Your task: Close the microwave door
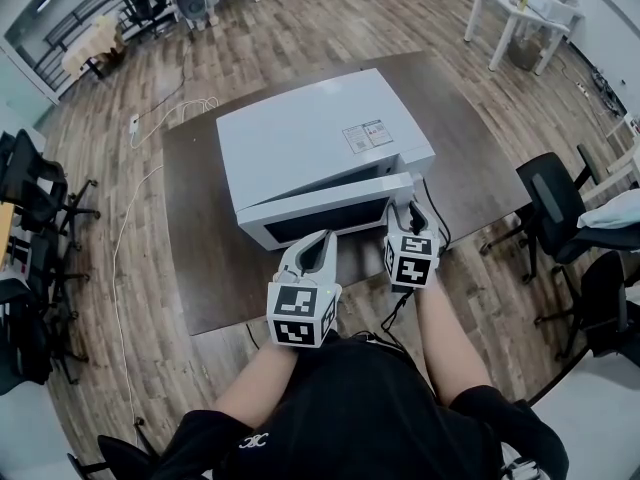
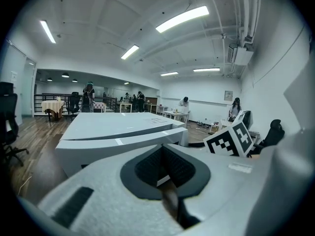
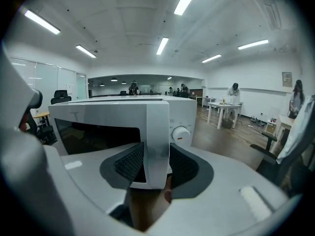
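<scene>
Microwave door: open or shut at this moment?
Ajar. Head view shows the door angled off the microwave; its free edge stands between the right gripper's jaws.

Wood plank floor (image 1: 330, 28), dark brown table (image 1: 200, 268), white side table (image 1: 492, 0), black office chairs (image 1: 552, 196), white walls (image 2: 197, 90), ceiling strip lights (image 2: 182, 18)

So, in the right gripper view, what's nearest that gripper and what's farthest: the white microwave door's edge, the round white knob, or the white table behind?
1. White microwave door's edge, between the jaws.
2. Round white knob, just right of the door.
3. White table, far back on the right.
</scene>
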The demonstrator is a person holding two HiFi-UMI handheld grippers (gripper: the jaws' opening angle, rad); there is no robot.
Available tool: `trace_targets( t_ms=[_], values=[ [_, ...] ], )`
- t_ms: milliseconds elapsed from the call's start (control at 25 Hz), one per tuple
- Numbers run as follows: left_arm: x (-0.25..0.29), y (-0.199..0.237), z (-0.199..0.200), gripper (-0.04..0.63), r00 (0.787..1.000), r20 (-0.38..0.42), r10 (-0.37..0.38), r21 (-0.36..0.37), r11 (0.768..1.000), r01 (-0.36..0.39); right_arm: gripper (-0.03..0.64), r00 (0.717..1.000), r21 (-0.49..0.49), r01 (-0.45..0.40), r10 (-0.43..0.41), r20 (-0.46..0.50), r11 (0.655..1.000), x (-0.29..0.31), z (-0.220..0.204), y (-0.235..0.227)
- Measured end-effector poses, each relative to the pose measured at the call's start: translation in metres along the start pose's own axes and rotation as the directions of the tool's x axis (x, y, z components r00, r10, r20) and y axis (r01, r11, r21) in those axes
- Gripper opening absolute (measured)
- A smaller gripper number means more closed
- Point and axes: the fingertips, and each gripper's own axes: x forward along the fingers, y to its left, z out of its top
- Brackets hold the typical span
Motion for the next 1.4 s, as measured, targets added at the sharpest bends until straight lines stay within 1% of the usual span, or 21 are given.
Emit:
trace_targets(
  t_ms=[120,200,720,1000,1400],
  values=[
    [0.001,0.004,0.001,0.009,1.000,0.000,0.006,-0.001,1.000,-0.006,0.146,1.000,-0.013,0.022,-0.022,-0.002,1.000,0.004,0.000,-0.002],
    [0.002,0.006,0.001,0.009,1.000,-0.003,0.008,-0.001,1.000,-0.008,0.143,1.000,-0.023,0.031,-0.031,0.003,0.999,0.006,0.002,-0.002],
    [0.005,0.013,-0.002,0.009,1.000,-0.011,0.022,-0.004,1.000,-0.022,0.140,0.999,-0.044,0.037,-0.036,0.015,0.998,0.024,0.009,-0.003],
    [0.006,0.020,-0.004,0.009,0.999,-0.017,0.046,-0.011,0.999,-0.047,0.140,0.999,-0.046,0.040,-0.039,0.024,0.998,0.027,0.011,-0.002],
    [0.011,0.018,-0.006,0.009,0.999,-0.027,0.042,-0.012,0.999,-0.042,0.140,0.999,-0.056,0.042,-0.041,0.011,0.998,0.033,0.014,-0.002]
  ],
)
